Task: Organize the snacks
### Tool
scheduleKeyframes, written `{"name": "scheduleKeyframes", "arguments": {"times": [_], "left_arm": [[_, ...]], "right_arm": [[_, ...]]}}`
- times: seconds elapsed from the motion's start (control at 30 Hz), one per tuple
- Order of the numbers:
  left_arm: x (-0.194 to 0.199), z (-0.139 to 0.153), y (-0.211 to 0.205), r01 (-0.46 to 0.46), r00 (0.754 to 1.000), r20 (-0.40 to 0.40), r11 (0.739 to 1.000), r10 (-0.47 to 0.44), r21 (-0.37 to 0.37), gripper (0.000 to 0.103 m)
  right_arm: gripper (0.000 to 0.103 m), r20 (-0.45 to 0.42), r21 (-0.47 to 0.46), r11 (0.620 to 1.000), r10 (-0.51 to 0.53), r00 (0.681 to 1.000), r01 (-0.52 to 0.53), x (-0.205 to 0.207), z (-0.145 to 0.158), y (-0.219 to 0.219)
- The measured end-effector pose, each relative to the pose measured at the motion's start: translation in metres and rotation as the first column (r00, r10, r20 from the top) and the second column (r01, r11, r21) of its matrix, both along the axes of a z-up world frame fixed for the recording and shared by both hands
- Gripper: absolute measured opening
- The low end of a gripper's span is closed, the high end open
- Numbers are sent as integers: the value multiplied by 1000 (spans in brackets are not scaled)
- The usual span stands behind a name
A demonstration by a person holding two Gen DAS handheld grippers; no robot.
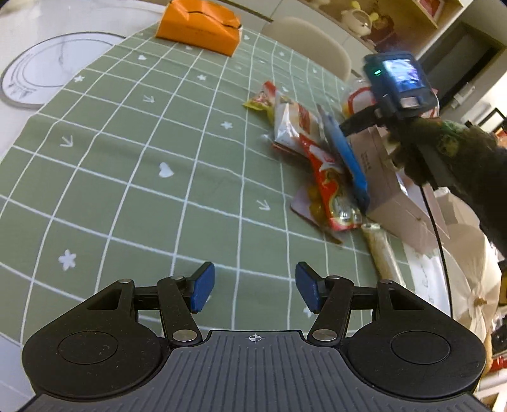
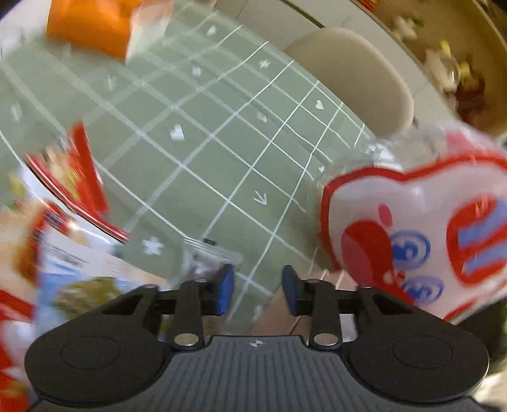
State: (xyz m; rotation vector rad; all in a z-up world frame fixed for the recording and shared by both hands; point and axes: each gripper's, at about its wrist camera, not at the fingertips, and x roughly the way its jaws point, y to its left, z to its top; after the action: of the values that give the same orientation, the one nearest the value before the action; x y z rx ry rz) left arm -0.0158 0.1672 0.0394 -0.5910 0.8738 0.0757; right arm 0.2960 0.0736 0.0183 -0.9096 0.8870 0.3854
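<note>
A heap of snack packets lies on the green checked tablecloth (image 1: 142, 152): a white and red packet (image 1: 294, 123), a red packet (image 1: 329, 187) and a blue packet (image 1: 347, 158) that leans on a pale cardboard box (image 1: 389, 190). A long beige packet (image 1: 383, 253) lies in front of the box. My left gripper (image 1: 255, 286) hangs open over bare cloth, left of the heap. My right gripper (image 2: 258, 290) is over the box edge with its blue pads apart and nothing between them. A clear bag with a red heart print (image 2: 412, 222) is at its right, and blurred packets (image 2: 73, 177) at its left.
An orange box (image 1: 199, 27) stands at the far edge of the cloth. A round white plate (image 1: 41, 73) sits on the marble top at the left. A beige chair (image 1: 310, 41) stands behind the table. A person's dark sleeve (image 1: 469, 164) reaches in from the right.
</note>
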Motion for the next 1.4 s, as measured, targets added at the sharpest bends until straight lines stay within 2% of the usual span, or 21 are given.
{"name": "scheduleKeyframes", "arguments": {"times": [0.07,0.13,0.37,0.53,0.77,0.8,0.87,0.93,1.07,1.17,1.23,1.33,1.37,1.4], "left_arm": [[1,0,1,11,1000,13,1000,-11,-16,62],[4,2,-2,32,999,34,999,-31,-36,62],[31,8,-23,102,992,87,992,-95,-74,62],[41,14,-35,102,989,116,990,-91,-98,62],[50,18,-43,62,993,108,994,-52,-89,62],[51,19,-45,62,993,108,994,-52,-85,59],[54,23,-49,62,992,113,995,-52,-78,44],[57,26,-54,69,992,114,995,-61,-68,24],[57,30,-66,99,989,115,993,-92,-57,24],[56,32,-77,141,984,116,989,-135,-50,24],[55,33,-86,191,976,111,981,-186,-38,23],[55,34,-101,296,952,83,955,-293,-26,23],[56,34,-105,349,935,66,937,-347,-20,23],[55,34,-108,393,919,50,920,-392,-8,24]], "right_arm": [[17,-10,-69,997,39,999,-40,-6,-11,5],[15,-28,-74,995,70,997,-72,-19,-12,4],[14,-134,79,984,167,977,-158,-92,5,-4],[14,-285,264,962,145,947,-68,-122,15,-26],[14,-367,387,922,149,918,6,-160,20,-71],[14,-375,399,917,144,916,19,-165,21,-78],[14,-377,422,906,141,915,34,-176,22,-91],[14,-349,435,900,138,927,30,-184,23,-105],[17,-272,450,892,101,957,34,-197,20,-135],[25,-211,458,887,46,976,57,-210,20,-159],[28,-201,465,879,-5,980,100,-216,18,-176],[30,-221,486,854,-86,971,186,-218,15,-202],[31,-227,487,846,-116,967,216,-218,13,-210],[36,-233,489,837,-146,961,246,-218,11,-219]]}}
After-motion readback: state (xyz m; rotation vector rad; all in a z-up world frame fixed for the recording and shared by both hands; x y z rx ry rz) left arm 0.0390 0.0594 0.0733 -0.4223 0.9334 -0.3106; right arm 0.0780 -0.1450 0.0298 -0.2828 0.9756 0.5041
